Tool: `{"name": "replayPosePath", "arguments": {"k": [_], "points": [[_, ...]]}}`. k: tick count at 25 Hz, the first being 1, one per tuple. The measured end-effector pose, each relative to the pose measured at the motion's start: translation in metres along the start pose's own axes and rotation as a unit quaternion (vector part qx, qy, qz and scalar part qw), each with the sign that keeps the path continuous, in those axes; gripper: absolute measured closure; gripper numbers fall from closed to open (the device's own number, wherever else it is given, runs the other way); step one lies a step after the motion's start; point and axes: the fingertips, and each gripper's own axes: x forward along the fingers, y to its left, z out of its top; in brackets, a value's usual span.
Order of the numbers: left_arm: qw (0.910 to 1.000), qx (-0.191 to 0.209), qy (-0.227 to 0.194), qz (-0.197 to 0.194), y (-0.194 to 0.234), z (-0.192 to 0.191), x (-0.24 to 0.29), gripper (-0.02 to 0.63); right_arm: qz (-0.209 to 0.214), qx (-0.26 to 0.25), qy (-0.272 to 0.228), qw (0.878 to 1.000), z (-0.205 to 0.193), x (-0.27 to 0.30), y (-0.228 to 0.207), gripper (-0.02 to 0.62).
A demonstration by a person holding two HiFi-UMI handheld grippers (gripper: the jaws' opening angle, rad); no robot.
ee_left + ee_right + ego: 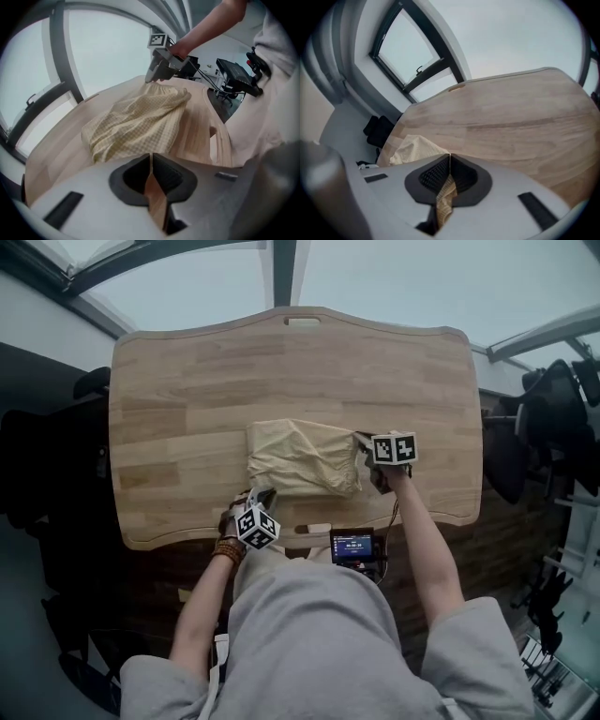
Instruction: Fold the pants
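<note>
pants (302, 457) on table (178, 371), roughly ctr, nearer the person's edge than the far one. right claw (362, 442) at pants' right edge, touching, cloth btwn its jaws. left claw (262, 494) just off pants' near-left corner, over bare table, close to front edge. screen unit (353, 545) just below front edge, btwn the two arms, nearer the right one. chair (92, 382) beyond table's left end.

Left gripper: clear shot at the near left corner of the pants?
Probably yes. The left gripper sits right by that corner of the pants, with only bare table around it. Its jaws are shut and empty, so they'd need to open first. The right gripper grips the right edge.
</note>
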Motion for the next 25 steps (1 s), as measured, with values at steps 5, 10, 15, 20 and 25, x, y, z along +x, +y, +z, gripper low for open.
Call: {"name": "replayPosePath", "arguments": {"k": [5, 10, 15, 20, 25], "points": [[0.9991, -0.029, 0.013, -0.03, -0.005, -0.017, -0.004, 0.578, -0.118, 0.011, -0.037, 0.992, 0.006, -0.014, -0.061, 0.583], [0.9995, -0.025, -0.02, -0.003, 0.009, -0.003, -0.018, 0.577, -0.019, 0.031, -0.038, 0.999, -0.025, -0.03, -0.015, 0.542], [0.9996, -0.012, 0.013, -0.021, -0.004, -0.005, 0.009, 0.523, -0.002, 0.001, 0.051, 0.999, -0.087, 0.0, 0.01, 0.451], [0.9967, -0.04, 0.037, -0.06, -0.011, -0.018, 0.019, 0.555, -0.079, -0.02, 0.049, 0.995, -0.085, 0.003, -0.02, 0.52], [0.9942, -0.064, -0.015, -0.085, -0.003, 0.0, -0.015, 0.549, -0.065, -0.062, 0.004, 0.996, -0.071, -0.02, -0.016, 0.46]]}}
